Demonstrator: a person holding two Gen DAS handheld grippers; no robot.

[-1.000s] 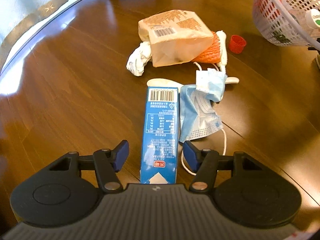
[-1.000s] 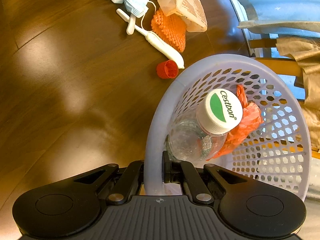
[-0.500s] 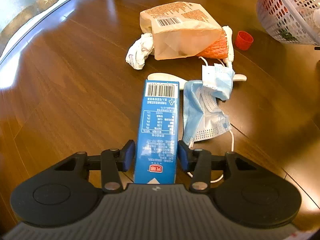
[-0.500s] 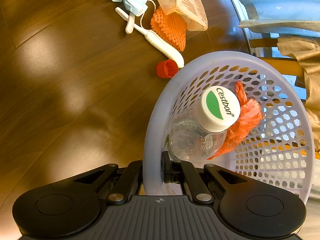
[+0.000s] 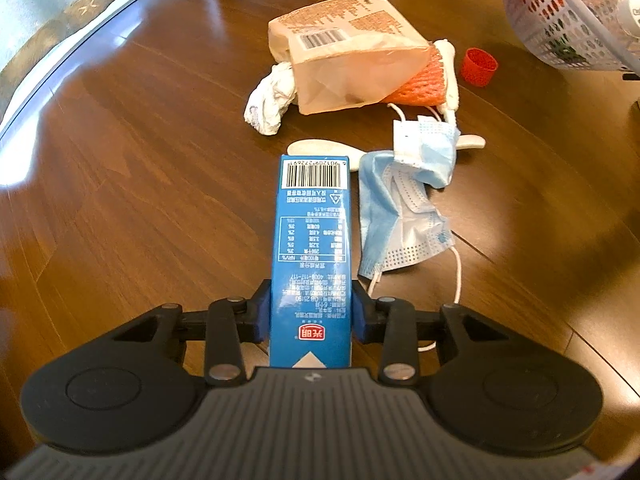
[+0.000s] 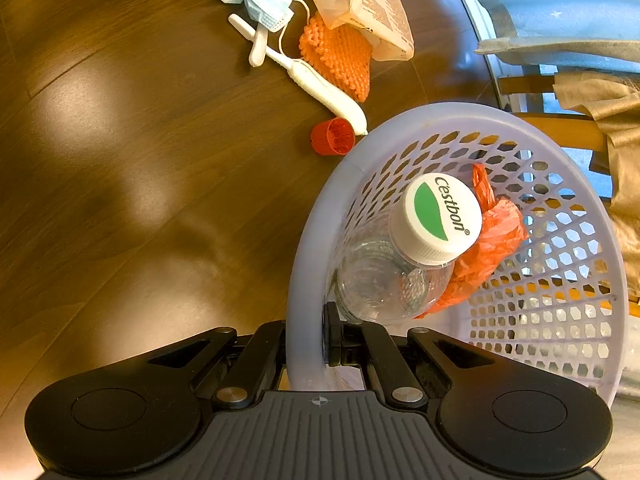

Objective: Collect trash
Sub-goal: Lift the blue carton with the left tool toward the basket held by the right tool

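Note:
My left gripper (image 5: 311, 312) is shut on a blue drink carton (image 5: 312, 240) that points away from me over the wooden table. To its right lies a blue face mask (image 5: 404, 216). Beyond are a white plastic spoon (image 5: 320, 148), a crumpled tissue (image 5: 270, 100), a tan paper bag (image 5: 352, 68), an orange foam net (image 5: 420, 84) and a red cap (image 5: 479, 66). My right gripper (image 6: 306, 340) is shut on the rim of the lavender basket (image 6: 316, 224), which holds a clear bottle (image 6: 400, 264) and an orange plastic bag (image 6: 488, 248).
The dark wooden table (image 5: 140, 168) has a curved edge at the far left. A white plastic utensil (image 6: 324, 88) lies beside the red cap (image 6: 332, 136). A wooden chair (image 6: 560, 128) with tan cloth stands past the table edge on the right.
My left gripper's fingers have shut on the blue carton, which they earlier only straddled. The right gripper keeps its hold on the basket rim, and the basket has shifted slightly.

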